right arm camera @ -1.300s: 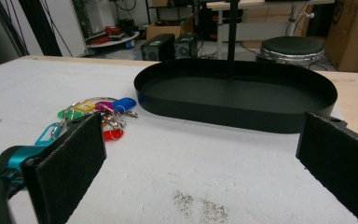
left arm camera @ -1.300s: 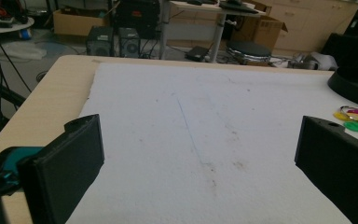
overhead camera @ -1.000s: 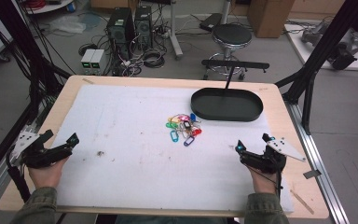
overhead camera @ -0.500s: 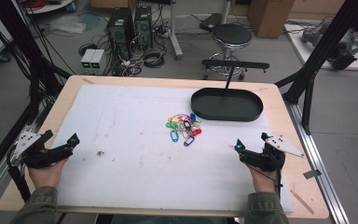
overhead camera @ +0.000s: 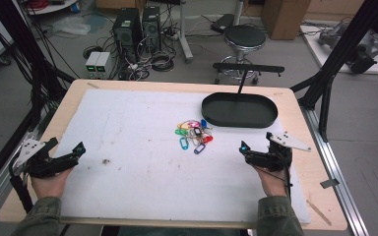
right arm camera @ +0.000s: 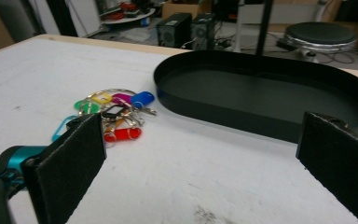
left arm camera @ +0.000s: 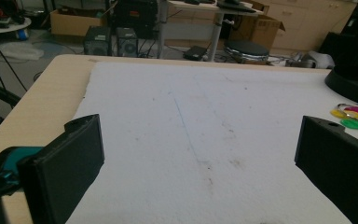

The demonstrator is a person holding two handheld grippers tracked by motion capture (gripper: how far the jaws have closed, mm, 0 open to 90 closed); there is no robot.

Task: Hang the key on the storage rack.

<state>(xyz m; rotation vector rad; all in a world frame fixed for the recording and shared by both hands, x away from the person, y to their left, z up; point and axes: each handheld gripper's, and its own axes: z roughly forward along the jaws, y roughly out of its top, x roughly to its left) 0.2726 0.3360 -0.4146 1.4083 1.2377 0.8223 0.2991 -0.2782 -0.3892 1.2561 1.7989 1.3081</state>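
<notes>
A bunch of coloured key tags [overhead camera: 193,135] on rings lies on the white mat [overhead camera: 128,128] near the table's middle. A black oval tray [overhead camera: 239,109] sits empty just behind and to the right of it. My right gripper [overhead camera: 256,142] rests near the front right, open and holding nothing. In the right gripper view its jaws [right arm camera: 200,163] stand wide apart, with the key tags [right arm camera: 114,114] ahead left and the tray [right arm camera: 261,93] ahead. My left gripper [overhead camera: 69,146] rests open at the front left. The left gripper view [left arm camera: 203,163] shows bare mat between the jaws and the key tags [left arm camera: 354,116] far right.
The mat covers most of the wooden table [overhead camera: 74,93]. A black stand [overhead camera: 246,69] rises behind the tray. A stool [overhead camera: 245,37] and computer cases [overhead camera: 138,24] stand on the floor beyond the far edge. Black frame posts [overhead camera: 334,64] flank the table.
My right gripper has edged slightly forward and left toward the key tags. The left gripper has stayed where it was.
</notes>
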